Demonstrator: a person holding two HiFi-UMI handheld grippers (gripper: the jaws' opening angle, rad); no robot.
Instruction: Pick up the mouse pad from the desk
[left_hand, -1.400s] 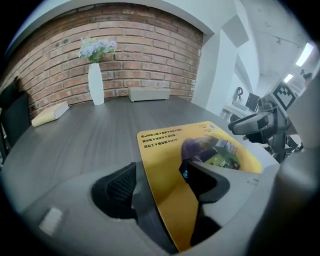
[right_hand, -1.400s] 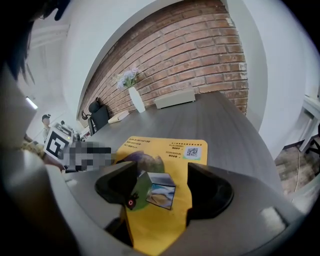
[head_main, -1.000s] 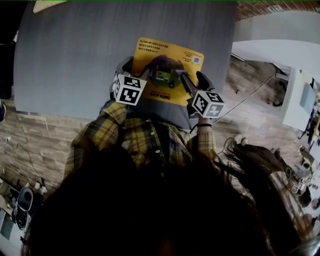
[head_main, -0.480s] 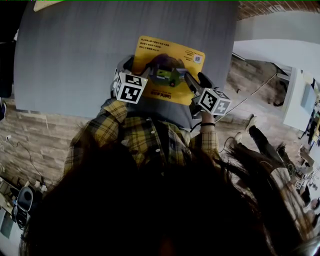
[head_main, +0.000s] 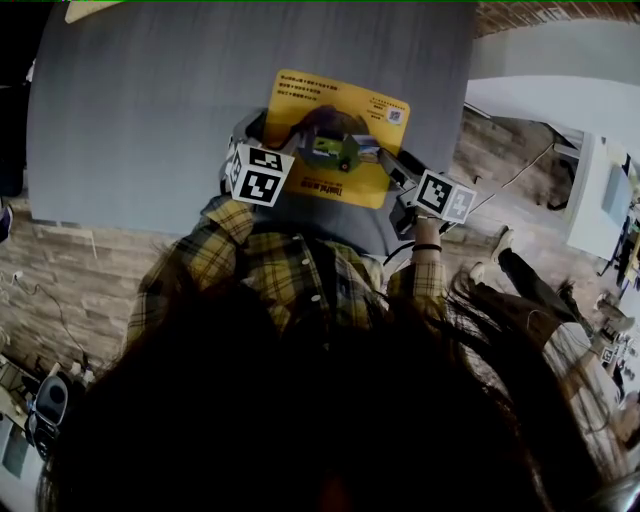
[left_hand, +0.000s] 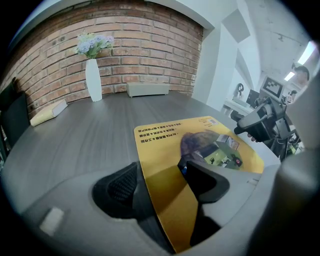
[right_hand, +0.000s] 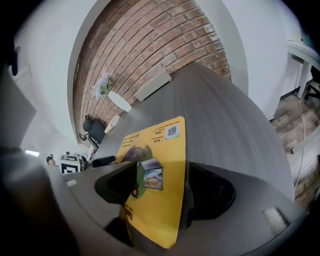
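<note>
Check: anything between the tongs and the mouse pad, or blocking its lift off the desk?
Nothing visible. The mouse pad has its near edge between the open jaws of the left tongs and the right tongs. Nothing lies on it; the vase stands far back on the desk.

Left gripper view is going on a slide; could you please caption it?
Yellow mouse pad between the open jaws of the left gripper, on a grey desk, vase behind.
</note>
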